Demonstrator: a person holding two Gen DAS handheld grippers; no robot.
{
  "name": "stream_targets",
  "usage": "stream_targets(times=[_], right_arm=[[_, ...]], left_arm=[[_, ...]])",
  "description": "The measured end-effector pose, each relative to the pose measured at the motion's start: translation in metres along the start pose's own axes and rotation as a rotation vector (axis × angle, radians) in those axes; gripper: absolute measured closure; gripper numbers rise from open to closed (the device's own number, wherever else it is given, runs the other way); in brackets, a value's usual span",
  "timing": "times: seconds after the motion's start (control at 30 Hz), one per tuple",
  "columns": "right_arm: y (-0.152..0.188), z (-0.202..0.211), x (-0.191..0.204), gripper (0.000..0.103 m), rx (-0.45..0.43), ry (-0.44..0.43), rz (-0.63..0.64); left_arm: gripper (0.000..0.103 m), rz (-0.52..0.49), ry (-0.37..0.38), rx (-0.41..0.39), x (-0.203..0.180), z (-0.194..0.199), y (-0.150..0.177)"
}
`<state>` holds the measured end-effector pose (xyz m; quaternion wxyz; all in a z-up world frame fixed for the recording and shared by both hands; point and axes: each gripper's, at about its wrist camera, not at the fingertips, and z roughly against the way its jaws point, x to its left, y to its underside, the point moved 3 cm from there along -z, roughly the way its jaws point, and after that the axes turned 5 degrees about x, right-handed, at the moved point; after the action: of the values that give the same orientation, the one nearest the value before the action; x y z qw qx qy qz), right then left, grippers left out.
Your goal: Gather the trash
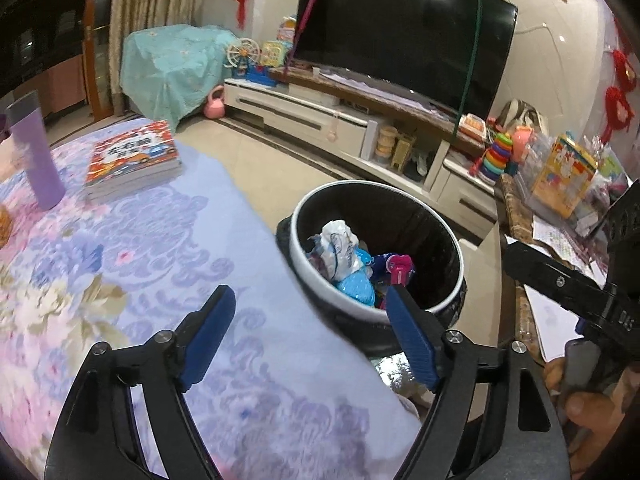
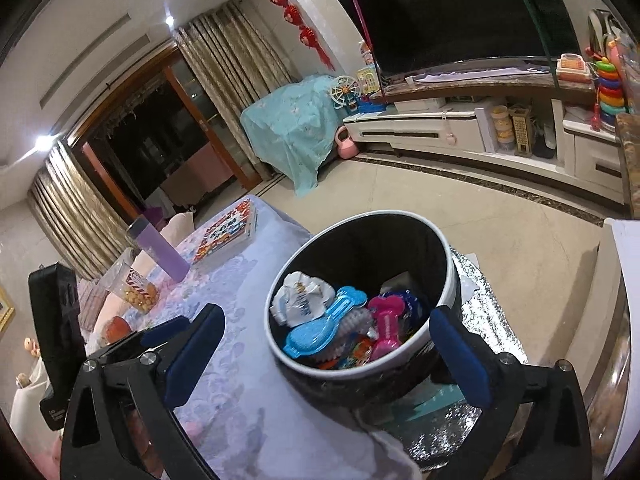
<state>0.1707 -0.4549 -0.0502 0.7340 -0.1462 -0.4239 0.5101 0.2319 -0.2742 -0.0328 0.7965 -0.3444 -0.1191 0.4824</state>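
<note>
Bin at table edge (tongs agape)

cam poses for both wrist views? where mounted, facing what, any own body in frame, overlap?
Left wrist: on the left gripper, looks forward-down over the floral tablecloth at the trash bin; open blue fingers, right gripper and a hand show.
Right wrist: on the right gripper, above the bin; open fingers, left gripper at left.
Shared: bin, TV, book, purple bottle.
</note>
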Motion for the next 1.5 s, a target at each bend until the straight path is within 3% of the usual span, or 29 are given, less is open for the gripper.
stream_targets(times=[0.5,0.67,0.83,0.9,1.0,1.1,1.23,1.5], right_arm=[[0.053,0.034,0.034,0.000,-0.064,0.006,-0.017],[0.069,0.046,0.054,0.000,-0.098,0.041,0.032],[0.078,0.069,0.078,0.000,-0.183,0.097,0.096],[0.077,0.083,0.093,0.000,-0.236,0.131,0.154],[0.080,0.105,0.113,0.000,-0.355,0.191,0.227],[0.088,0.113,0.125,0.000,-0.421,0.211,0.271],[0.104,0.100,0.130,0.000,-0.422,0.247,0.300],[0.123,0.092,0.126,0.000,-0.377,0.235,0.294]], left_arm=[[0.015,0.077,-0.023,-0.090,0.026,0.064,0.067],[0.012,0.079,-0.058,-0.156,0.034,0.090,0.088],[0.000,0.085,-0.108,-0.280,0.041,0.127,0.095],[0.000,0.075,-0.177,-0.340,0.042,0.145,0.098],[0.000,0.069,-0.264,-0.389,0.047,0.159,0.107],[0.000,0.082,-0.296,-0.387,0.052,0.160,0.118],[0.000,0.093,-0.331,-0.387,0.054,0.159,0.131],[0.000,0.096,-0.383,-0.415,0.053,0.166,0.144]])
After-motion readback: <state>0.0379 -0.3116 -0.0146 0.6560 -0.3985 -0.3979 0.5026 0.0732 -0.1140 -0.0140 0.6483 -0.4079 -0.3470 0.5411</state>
